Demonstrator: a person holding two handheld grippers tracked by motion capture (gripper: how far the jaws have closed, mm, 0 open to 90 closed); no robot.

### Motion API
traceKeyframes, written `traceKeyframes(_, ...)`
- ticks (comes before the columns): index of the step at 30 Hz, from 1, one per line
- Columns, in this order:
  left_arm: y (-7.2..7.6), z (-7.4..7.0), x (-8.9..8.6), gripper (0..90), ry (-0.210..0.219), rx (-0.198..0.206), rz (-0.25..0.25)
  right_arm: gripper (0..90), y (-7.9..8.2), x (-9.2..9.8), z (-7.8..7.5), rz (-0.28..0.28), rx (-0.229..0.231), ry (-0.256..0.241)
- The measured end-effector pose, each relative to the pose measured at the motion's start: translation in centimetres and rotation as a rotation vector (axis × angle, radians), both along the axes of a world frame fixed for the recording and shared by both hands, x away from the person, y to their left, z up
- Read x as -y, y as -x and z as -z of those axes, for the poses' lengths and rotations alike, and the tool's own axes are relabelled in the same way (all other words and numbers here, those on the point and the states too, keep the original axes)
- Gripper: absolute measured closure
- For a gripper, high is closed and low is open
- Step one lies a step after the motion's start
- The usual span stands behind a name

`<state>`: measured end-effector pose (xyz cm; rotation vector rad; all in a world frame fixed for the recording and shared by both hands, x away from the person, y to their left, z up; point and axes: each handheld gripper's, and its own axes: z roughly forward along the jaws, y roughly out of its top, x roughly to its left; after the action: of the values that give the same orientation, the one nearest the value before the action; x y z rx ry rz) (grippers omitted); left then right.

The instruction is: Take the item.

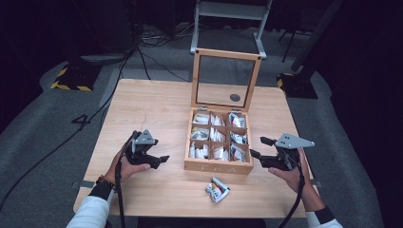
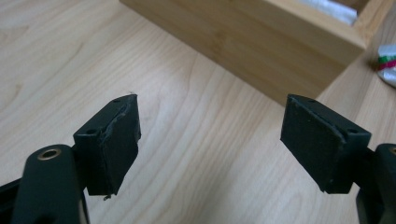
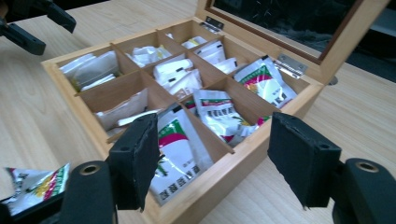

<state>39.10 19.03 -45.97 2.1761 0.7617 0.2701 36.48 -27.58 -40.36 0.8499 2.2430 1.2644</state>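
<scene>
Tea box (image 1: 216, 166): sitting open mid-table, hinged lid standing up; rigid wood, likely weighty, and I'm leaving it alone.
Loose sachet (image 1: 217, 189): lying on the table just before the box front; probably light, crinkly, slippery (pinch a flat edge).
Left gripper (image 1: 161, 159): hovering left of the box, jaws spread, holding nothing.
Right gripper (image 1: 261, 147): hovering at the box's right, jaws wide apart, carrying nothing.

pale wood-grain desk (image 1: 142, 109); light bamboo tea box (image 1: 216, 166) with white sachets (image 3: 175, 72); loose packet (image 1: 217, 189) white with red and green print; both claws (image 1: 161, 159) (image 1: 260, 147) matte black.
</scene>
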Motion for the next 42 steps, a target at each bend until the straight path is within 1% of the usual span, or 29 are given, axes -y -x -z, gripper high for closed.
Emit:
traceKeyframes(3, -0.8, -0.6, 0.7, 20.4, -0.003, 0.022, 0.010, 34.0, -0.8, 0.2, -0.1, 0.018, -0.008, 0.007)
traceKeyframes(4, -1.1, -0.8, 0.9, 20.4, 0.003, 0.021, 0.010, 34.0, -1.1, 0.3, -0.1, 0.026, -0.011, 0.010)
traceKeyframes(7, -1.9, -1.3, 1.4, 20.3, 0.030, 0.040, 0.010, 34.1, -1.9, 0.4, -0.2, 0.041, -0.023, 0.016)
traceKeyframes(8, -2.2, -1.5, 1.5, 20.1, 0.039, 0.034, 0.011, 34.1, -2.3, 0.4, -0.2, 0.046, -0.029, 0.009)
traceKeyframes(10, -2.8, -2.0, 1.9, 19.9, 0.042, 0.057, -0.001, 34.1, -2.8, 0.5, -0.3, 0.048, -0.039, 0.003)
traceKeyframes(11, -3.1, -2.2, 2.0, 19.9, 0.054, 0.053, 0.001, 34.1, -3.2, 0.4, -0.4, 0.051, -0.039, 0.010)
traceKeyframes(12, -3.5, -2.5, 2.2, 19.8, 0.065, 0.059, -0.004, 34.1, -3.4, 0.4, -0.4, 0.055, -0.038, 0.013)
traceKeyframes(13, -3.8, -2.6, 2.4, 19.9, 0.066, 0.069, -0.010, 34.2, -3.8, 0.4, -0.5, 0.058, -0.036, 0.015)
traceKeyframes(14, -4.2, -2.8, 2.7, 20.0, 0.071, 0.064, -0.012, 34.2, -4.0, 0.5, -0.5, 0.061, -0.036, 0.018)
traceKeyframes(15, -4.5, -2.9, 2.9, 19.9, 0.069, 0.065, -0.010, 34.0, -4.5, 0.6, -0.5, 0.069, -0.045, 0.021)
traceKeyframes(16, -4.9, -3.0, 3.2, 19.8, 0.058, 0.077, -0.010, 33.7, -4.7, 0.6, -0.5, 0.075, -0.049, 0.019)
traceKeyframes(18, -5.5, -3.2, 3.8, 19.9, 0.050, 0.066, -0.003, 32.8, -5.4, 0.8, -0.6, 0.071, -0.061, 0.018)
traceKeyframes(19, -5.8, -3.3, 4.1, 19.9, 0.051, 0.064, -0.001, 32.3, -5.7, 0.8, -0.7, 0.078, -0.064, 0.023)
traceKeyframes(20, -5.8, -3.3, 4.1, 19.9, 0.051, 0.064, -0.001, 32.3, -5.7, 0.8, -0.7, 0.078, -0.064, 0.023)
traceKeyframes(21, -6.6, -3.6, 4.7, 19.8, 0.037, 0.067, -0.006, 31.8, -6.5, 0.7, -0.9, 0.087, -0.066, 0.034)
traceKeyframes(24, -7.8, -4.0, 5.6, 19.8, 0.042, 0.058, -0.022, 31.5, -7.6, 0.8, -0.9, 0.109, -0.074, 0.028)
traceKeyframes(25, -8.0, -4.1, 5.8, 19.8, 0.042, 0.057, -0.031, 31.2, -8.0, 0.8, -0.9, 0.122, -0.069, 0.021)
traceKeyframes(28, -8.9, -4.6, 6.6, 19.7, 0.024, 0.071, -0.044, 30.9, -9.0, 0.8, -0.7, 0.133, -0.086, 0.012)
traceKeyframes(29, -9.1, -4.6, 6.8, 19.7, 0.028, 0.072, -0.052, 30.8, -9.5, 0.7, -0.7, 0.138, -0.086, 0.022)
traceKeyframes(30, -9.4, -4.7, 6.9, 19.7, 0.021, 0.071, -0.057, 30.8, -9.7, 0.6, -0.7, 0.142, -0.086, 0.022)
traceKeyframes(31, -9.7, -4.8, 7.1, 19.5, 0.019, 0.073, -0.072, 30.9, -10.0, 0.6, -0.7, 0.145, -0.080, 0.018)
traceKeyframes(33, -10.3, -4.9, 7.2, 19.4, 0.026, 0.062, -0.095, 30.8, -10.7, 0.6, -0.9, 0.153, -0.084, 0.007)
traceKeyframes(34, -10.6, -4.9, 7.3, 19.6, 0.027, 0.066, -0.106, 30.9, -11.0, 0.5, -1.0, 0.158, -0.079, 0.003)
traceKeyframes(35, -10.9, -5.0, 7.5, 20.0, 0.021, 0.061, -0.118, 31.2, -11.4, 0.5, -1.2, 0.162, -0.076, -0.006)
traceKeyframes(37, -11.4, -5.0, 7.6, 20.2, 0.026, 0.062, -0.138, 31.2, -12.0, 0.3, -1.4, 0.167, -0.073, 0.005)
traceKeyframes(38, -11.7, -5.0, 7.7, 20.6, 0.028, 0.054, -0.147, 31.6, -12.3, 0.2, -1.5, 0.175, -0.070, 0.004)
traceKeyframes(39, -12.0, -5.1, 7.9, 20.6, 0.024, 0.065, -0.158, 31.6, -12.6, 0.2, -1.6, 0.178, -0.072, -0.003)
traceKeyframes(40, -12.3, -5.2, 8.0, 21.2, 0.029, 0.069, -0.168, 31.6, -12.9, 0.1, -1.6, 0.178, -0.078, -0.010)
traceKeyframes(42, -13.0, -5.2, 8.3, 21.8, 0.038, 0.056, -0.189, 31.6, -13.7, 0.0, -1.6, 0.187, -0.076, 0.006)
